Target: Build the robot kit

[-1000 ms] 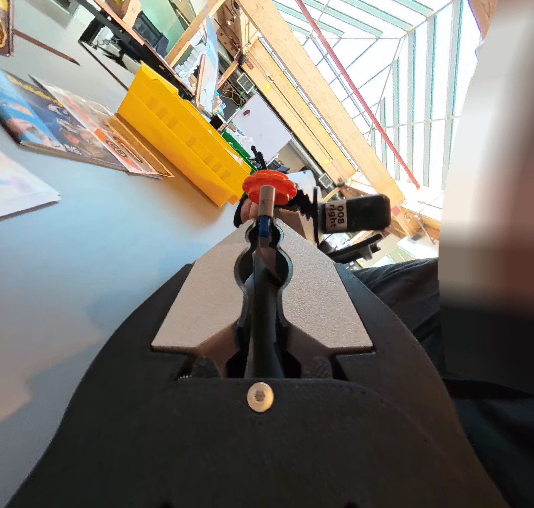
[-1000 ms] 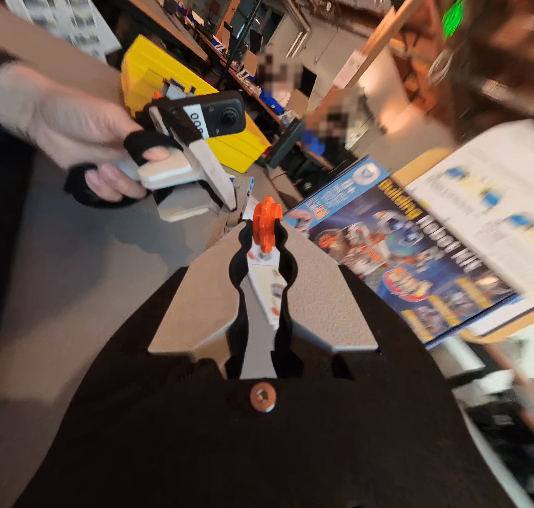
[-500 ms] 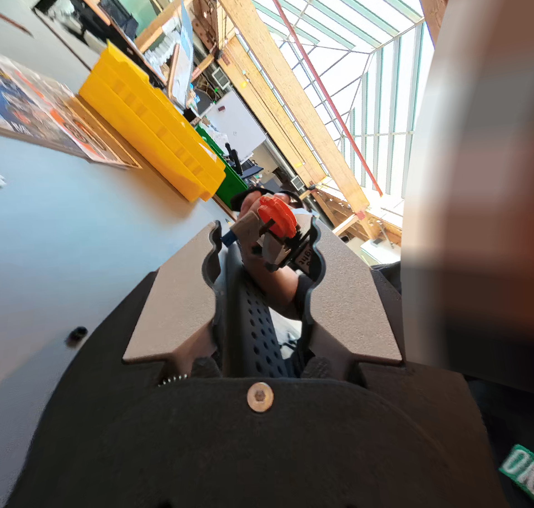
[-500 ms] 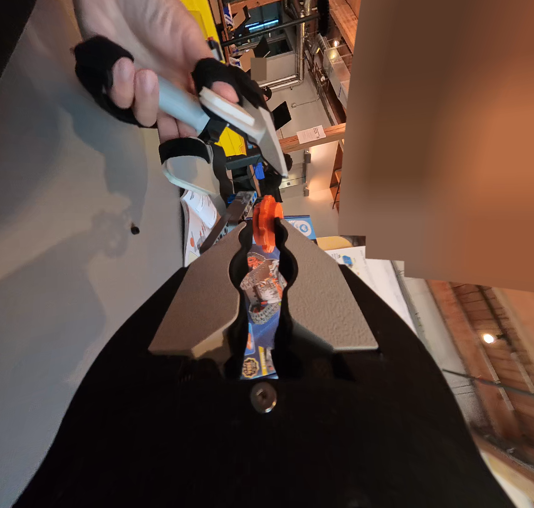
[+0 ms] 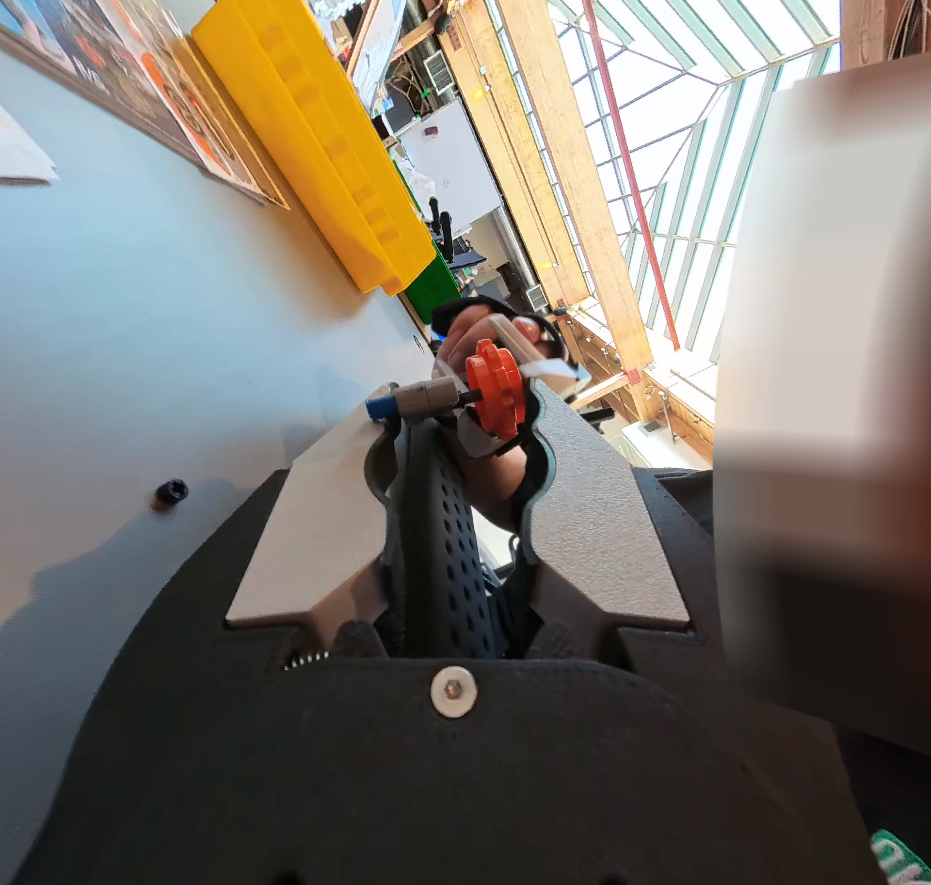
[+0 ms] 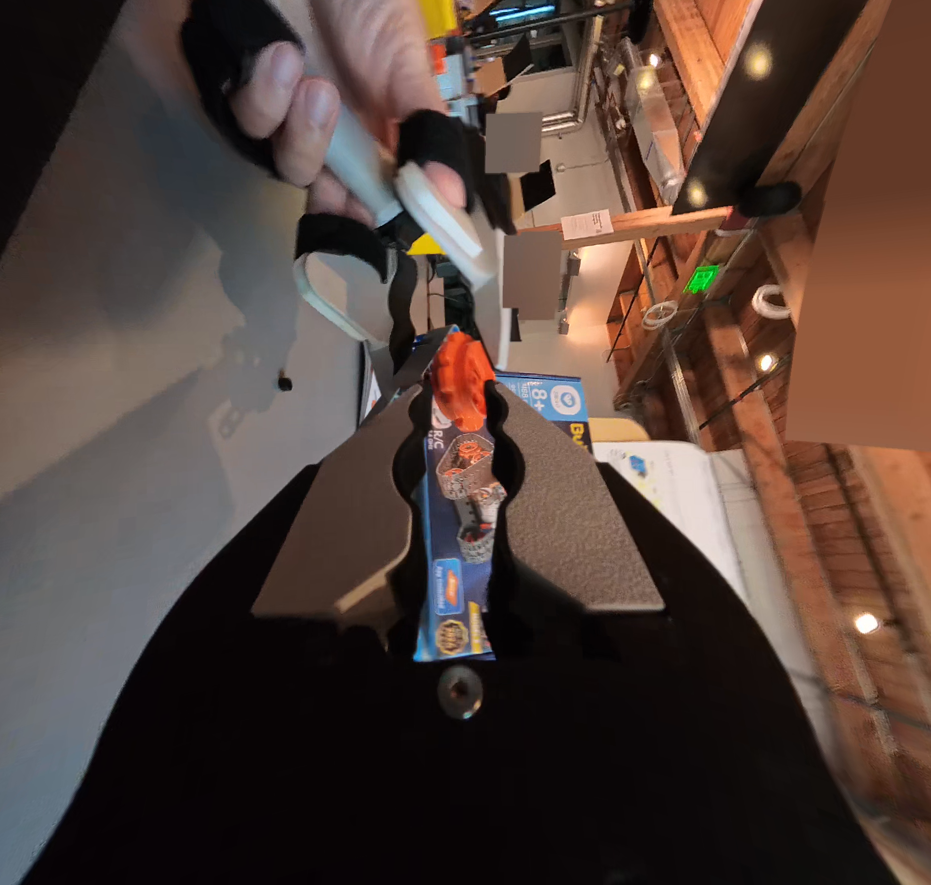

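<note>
My right gripper (image 6: 456,393) is shut on an orange gear (image 6: 457,386) at its fingertips. The gear sits on a short black axle with a grey sleeve (image 5: 425,396) and a blue end (image 5: 377,407). In the left wrist view the gear (image 5: 496,392) and its axle lie across the gap between the tips of my left gripper (image 5: 459,410), whose jaws stand apart. The blue end is at the left fingertip and the gear beside the right one. A hand holds the left gripper (image 6: 403,307) just above the gear in the right wrist view.
A small black piece (image 5: 171,490) lies on the grey table (image 5: 151,307). A yellow bin (image 5: 312,120) and a green bin (image 5: 433,287) stand at the table's far edge. A printed toy box (image 6: 458,533) and an open booklet (image 6: 670,488) lie beyond the right gripper.
My left gripper, shut on the grey sleeve a second ago, has opened. The axle has turned crosswise between its tips. The right gripper kept the gear and rolled over.
</note>
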